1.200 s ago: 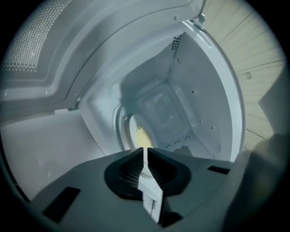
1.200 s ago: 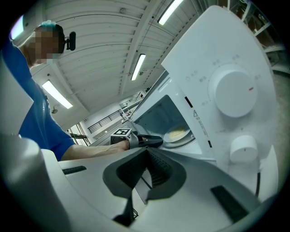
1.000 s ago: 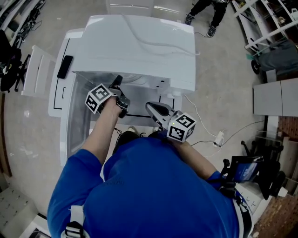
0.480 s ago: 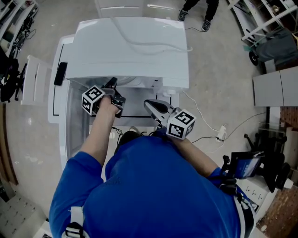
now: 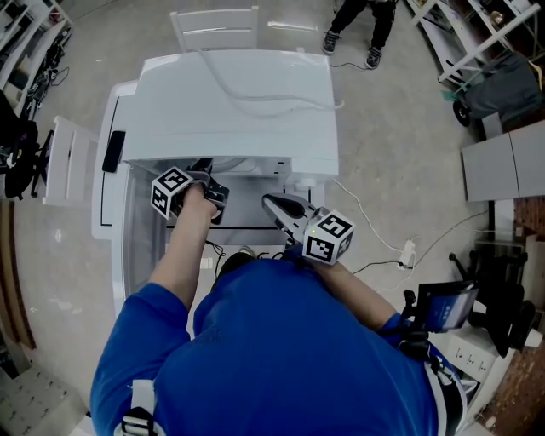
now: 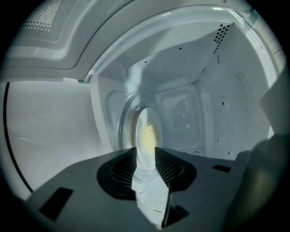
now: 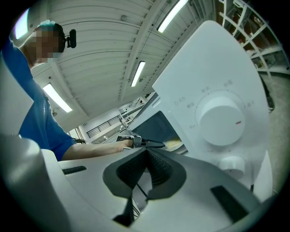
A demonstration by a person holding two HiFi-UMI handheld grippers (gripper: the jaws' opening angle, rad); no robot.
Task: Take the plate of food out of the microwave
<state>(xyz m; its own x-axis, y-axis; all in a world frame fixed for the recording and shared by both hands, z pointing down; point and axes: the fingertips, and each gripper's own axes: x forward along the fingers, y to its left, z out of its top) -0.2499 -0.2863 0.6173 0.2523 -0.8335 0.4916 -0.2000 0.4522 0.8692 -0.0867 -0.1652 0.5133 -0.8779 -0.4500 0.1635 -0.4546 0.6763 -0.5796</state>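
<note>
The microwave (image 5: 238,102) is open, with the plate of food (image 6: 146,131) inside it, not yet out. On my left gripper (image 6: 146,152) the jaws have just been opening and stand apart, the plate's rim between them, unclamped. My right gripper (image 7: 146,152) hangs outside the microwave, jaws together.

Smooth glossy white microwave (image 5: 238,102), glossy plate (image 6: 141,158)

Around you lay a pale, speckled floor (image 5: 409,119). A white chair (image 5: 215,27) stood at the far side, and another person's legs (image 5: 356,21) showed just right of it. White shelving (image 5: 477,34) filled the upper right corner, with a grey cabinet (image 5: 502,174) below it. A white power strip (image 5: 407,253) lay on the floor. Overhead, long strip lights (image 7: 138,73) glowed on a ribbed ceiling (image 7: 104,54).
</note>
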